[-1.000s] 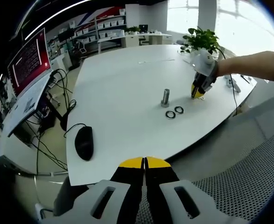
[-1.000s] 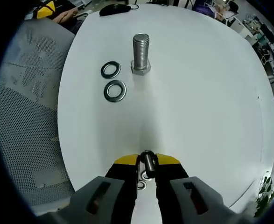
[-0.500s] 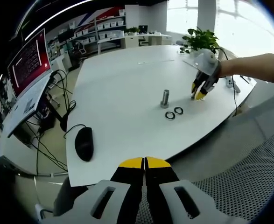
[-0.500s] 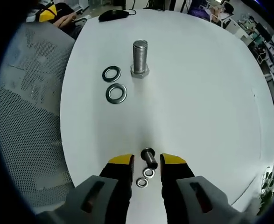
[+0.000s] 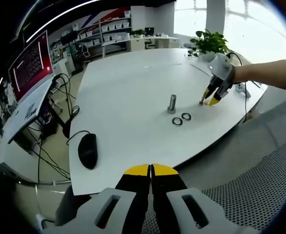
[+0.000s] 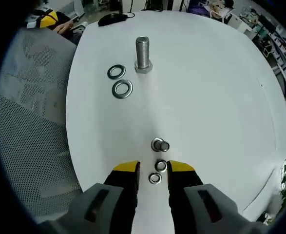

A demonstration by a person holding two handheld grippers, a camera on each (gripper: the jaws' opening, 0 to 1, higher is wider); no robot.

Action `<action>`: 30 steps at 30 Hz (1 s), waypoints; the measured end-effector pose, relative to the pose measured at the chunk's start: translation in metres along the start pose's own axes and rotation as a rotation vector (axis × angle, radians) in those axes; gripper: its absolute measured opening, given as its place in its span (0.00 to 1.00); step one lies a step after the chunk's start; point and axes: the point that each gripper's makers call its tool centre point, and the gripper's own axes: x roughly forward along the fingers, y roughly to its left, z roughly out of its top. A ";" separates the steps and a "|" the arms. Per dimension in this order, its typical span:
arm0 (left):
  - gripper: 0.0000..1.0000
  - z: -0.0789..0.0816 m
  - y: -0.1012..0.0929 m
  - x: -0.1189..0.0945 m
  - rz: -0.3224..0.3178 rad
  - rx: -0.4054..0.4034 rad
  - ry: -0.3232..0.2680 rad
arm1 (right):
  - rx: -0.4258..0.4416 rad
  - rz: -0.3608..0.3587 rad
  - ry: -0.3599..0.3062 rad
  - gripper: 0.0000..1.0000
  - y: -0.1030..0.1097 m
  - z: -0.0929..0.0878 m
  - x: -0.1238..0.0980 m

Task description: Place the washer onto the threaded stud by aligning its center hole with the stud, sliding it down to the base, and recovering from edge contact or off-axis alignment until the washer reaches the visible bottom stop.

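A white table (image 5: 128, 92) spreads ahead of the tool. A black mouse (image 5: 87, 149) lies near its closest edge, off to the left, with its cable trailing away. Further left a monitor (image 5: 31, 62) glows red above tangled floor cables (image 5: 50, 146). A potted plant (image 5: 210, 41) stands at the far right. A mesh chair (image 6: 30, 122) sits just beside the table.

The left gripper (image 5: 151, 171) has its jaws pressed together, holding nothing. The right gripper (image 6: 153, 168) has its jaws parted and empty, with a bare forearm (image 5: 269, 73) stretched out behind it.
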 end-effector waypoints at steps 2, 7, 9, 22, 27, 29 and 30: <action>0.00 0.000 0.000 0.000 0.000 0.000 0.000 | 0.006 0.008 0.009 0.24 0.001 -0.005 0.001; 0.00 0.000 0.000 0.000 0.000 0.000 0.001 | 0.024 0.013 0.025 0.24 0.002 -0.016 0.003; 0.00 0.000 0.000 0.000 0.001 0.000 0.001 | 0.029 0.012 0.030 0.24 0.001 -0.019 0.004; 0.00 -0.001 0.000 0.000 0.000 0.001 0.007 | 0.032 0.032 0.043 0.22 -0.003 -0.029 0.008; 0.00 -0.002 -0.001 0.000 -0.003 0.008 0.014 | 0.083 0.018 0.033 0.19 -0.006 -0.029 0.008; 0.00 -0.002 -0.001 0.000 -0.004 0.007 0.015 | 0.080 0.017 0.032 0.16 -0.006 -0.029 0.009; 0.00 -0.002 0.000 0.000 -0.003 0.006 0.012 | 0.069 0.013 0.024 0.16 -0.006 -0.029 0.009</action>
